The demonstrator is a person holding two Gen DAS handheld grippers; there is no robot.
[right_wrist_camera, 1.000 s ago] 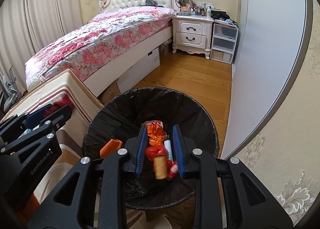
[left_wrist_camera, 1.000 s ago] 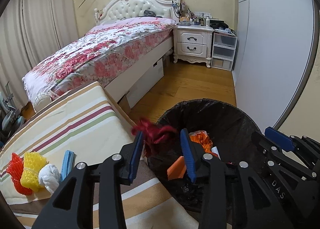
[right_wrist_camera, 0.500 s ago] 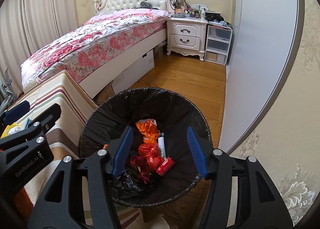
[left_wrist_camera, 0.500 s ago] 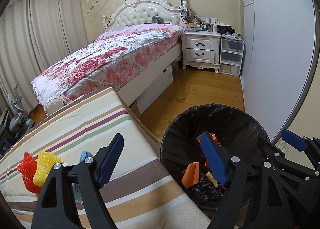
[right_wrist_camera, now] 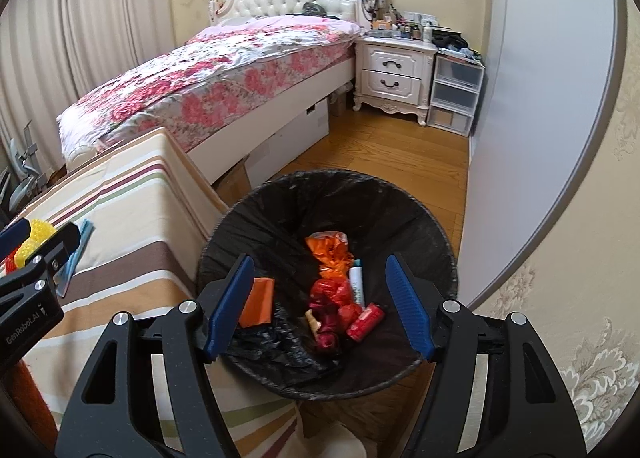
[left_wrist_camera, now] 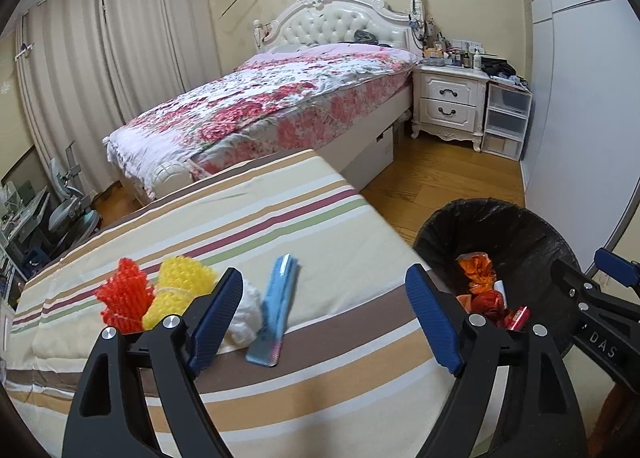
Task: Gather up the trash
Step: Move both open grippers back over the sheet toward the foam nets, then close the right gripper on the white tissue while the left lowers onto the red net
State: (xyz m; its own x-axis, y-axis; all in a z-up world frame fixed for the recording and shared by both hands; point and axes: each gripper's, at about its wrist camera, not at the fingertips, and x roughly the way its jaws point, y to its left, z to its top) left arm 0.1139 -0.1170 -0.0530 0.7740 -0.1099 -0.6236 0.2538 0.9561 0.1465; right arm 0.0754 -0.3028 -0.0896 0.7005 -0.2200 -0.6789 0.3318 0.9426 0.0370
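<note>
Blue pads line both claws, and from the left wrist the left gripper hangs over a striped cloth surface with its jaws spread wide and opening, nothing between them. On the stripes just ahead lie four bits of trash in a row: a red foam net touching a yellow foam net, a crumpled white tissue half hidden behind the left pad, and a flat blue packet lying lengthwise, its near end touching the tissue. Off the right edge of the cloth stands a bin lined with a black bag, and over its far side the right gripper's black frame pokes in from the right. Behind all this a bed with a flowered cover runs back to a white nightstand on the wooden floor. From the right wrist, the right gripper hangs straight above that bin, jaws apart and opening, with no trash between the pads. Down in the bag lie an orange crumpled wrapper, an orange block near the left pad, a white tube, a red crumpled wrapper, a small red roll and some dark red stuff bunched together at the bottom. To the left, the striped cloth shows again with the left gripper's frame over it, and the yellow net and blue packet peek out around that frame.
</note>
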